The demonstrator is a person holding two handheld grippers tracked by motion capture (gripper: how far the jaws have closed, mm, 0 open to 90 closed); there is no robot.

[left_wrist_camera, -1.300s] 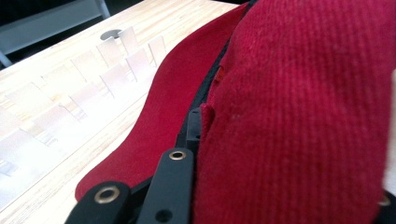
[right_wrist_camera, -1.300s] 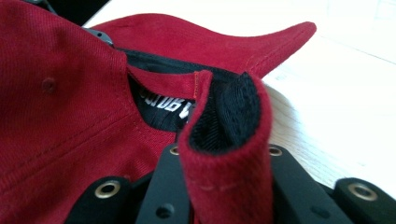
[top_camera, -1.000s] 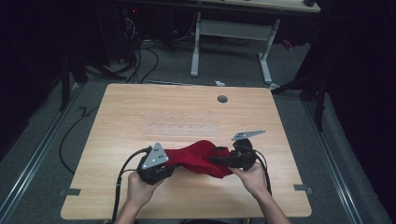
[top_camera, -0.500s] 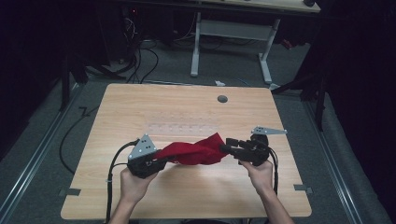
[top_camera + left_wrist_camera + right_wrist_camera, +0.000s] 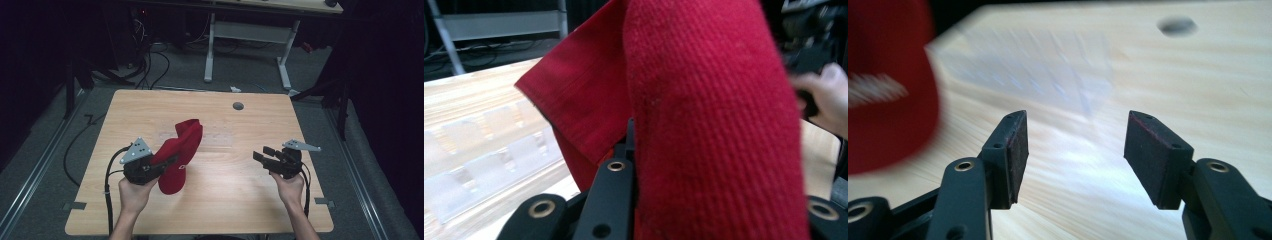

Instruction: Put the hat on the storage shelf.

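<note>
Red cloth point(image 5: 180, 152) hung from the left gripper point(image 5: 162, 166), lifted off the table point(image 5: 235, 205) at its near-left part, its upper end flopped up and away from the person, its lower end drooping toward the wood. White marking showed on it low down, too small to read. Left gripper jaws were clamped on the cloth; in the left gripper view the red cloth point(image 5: 704, 130) draped over the jaws, one black jaw visible beside the fold, woven texture plain. Left hand point(image 5: 134, 192) gripped that tool from below, grey plate on top, cable point(image 5: 107, 187) trailing toward the table edge.

Right gripper point(image 5: 261, 155) sat well apart from the cloth, at the near-right of the table, held by the right hand point(image 5: 289, 189). Its jaws stood spread with nothing between them; right gripper view showed both pads point(image 5: 1018, 150) apart over bare wood, blurred cloth point(image 5: 888, 95) at the left.

Clear plastic tray point(image 5: 215, 136) lay mid-table, just beyond the cloth. Small dark round hole point(image 5: 238, 106) sat near the far edge. Floor beyond held another desk frame point(image 5: 247, 45) and cords.
</note>
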